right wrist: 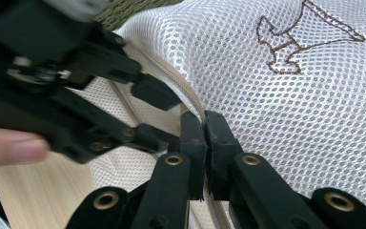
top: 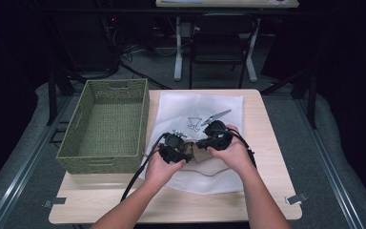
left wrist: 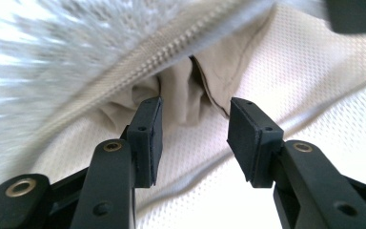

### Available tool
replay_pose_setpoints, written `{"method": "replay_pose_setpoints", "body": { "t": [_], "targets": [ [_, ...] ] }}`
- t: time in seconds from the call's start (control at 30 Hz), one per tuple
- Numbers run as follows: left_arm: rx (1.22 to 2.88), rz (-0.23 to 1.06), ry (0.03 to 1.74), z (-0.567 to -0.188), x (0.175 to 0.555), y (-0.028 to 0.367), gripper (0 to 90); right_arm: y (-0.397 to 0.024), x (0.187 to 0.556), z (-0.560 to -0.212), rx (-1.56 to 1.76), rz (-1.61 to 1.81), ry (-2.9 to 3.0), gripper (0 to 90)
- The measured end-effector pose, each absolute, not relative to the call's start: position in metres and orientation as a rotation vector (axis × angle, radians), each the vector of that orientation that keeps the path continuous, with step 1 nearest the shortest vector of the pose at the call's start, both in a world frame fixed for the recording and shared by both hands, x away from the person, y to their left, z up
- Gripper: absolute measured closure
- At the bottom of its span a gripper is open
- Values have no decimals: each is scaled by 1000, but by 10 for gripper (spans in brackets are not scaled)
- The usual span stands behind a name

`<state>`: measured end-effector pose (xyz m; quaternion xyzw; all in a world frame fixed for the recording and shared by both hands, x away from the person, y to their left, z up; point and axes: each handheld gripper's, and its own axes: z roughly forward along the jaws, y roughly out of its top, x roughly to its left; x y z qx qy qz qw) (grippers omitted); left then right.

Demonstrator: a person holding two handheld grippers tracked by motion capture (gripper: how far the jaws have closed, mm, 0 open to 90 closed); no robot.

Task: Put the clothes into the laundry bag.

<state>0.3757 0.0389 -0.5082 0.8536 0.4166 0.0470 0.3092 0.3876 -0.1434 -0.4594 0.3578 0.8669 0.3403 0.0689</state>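
A white mesh bag (top: pixel 195 107) with a brown stitched figure (right wrist: pixel 295 43) lies flat on the table. Both grippers meet at its near left edge, where the zipper (left wrist: pixel 171 47) runs. My right gripper (right wrist: pixel 204 126) is shut on the bag's zipper edge, the mesh pinched between its pads. My left gripper (left wrist: pixel 195 129) stands open just in front of the bag's mouth, nothing pressed between its pads. Beige cloth (left wrist: pixel 181 90) shows inside the opening. In the high view the left gripper (top: pixel 186 151) and the right gripper (top: pixel 201 143) sit close together.
A green woven basket (top: pixel 145 119) stands on the table's left side, beside the bag. The wooden table (top: pixel 267 143) has bare strips at the front and right. A chair and desk legs stand on the floor beyond the far edge.
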Motion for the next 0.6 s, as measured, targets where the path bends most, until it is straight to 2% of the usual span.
{"method": "replay_pose_setpoints", "body": {
  "t": [0.6],
  "targets": [
    [2265, 129, 1004, -489, 353, 84, 551, -147, 390, -475, 1132, 944, 2685, 874]
  ]
}}
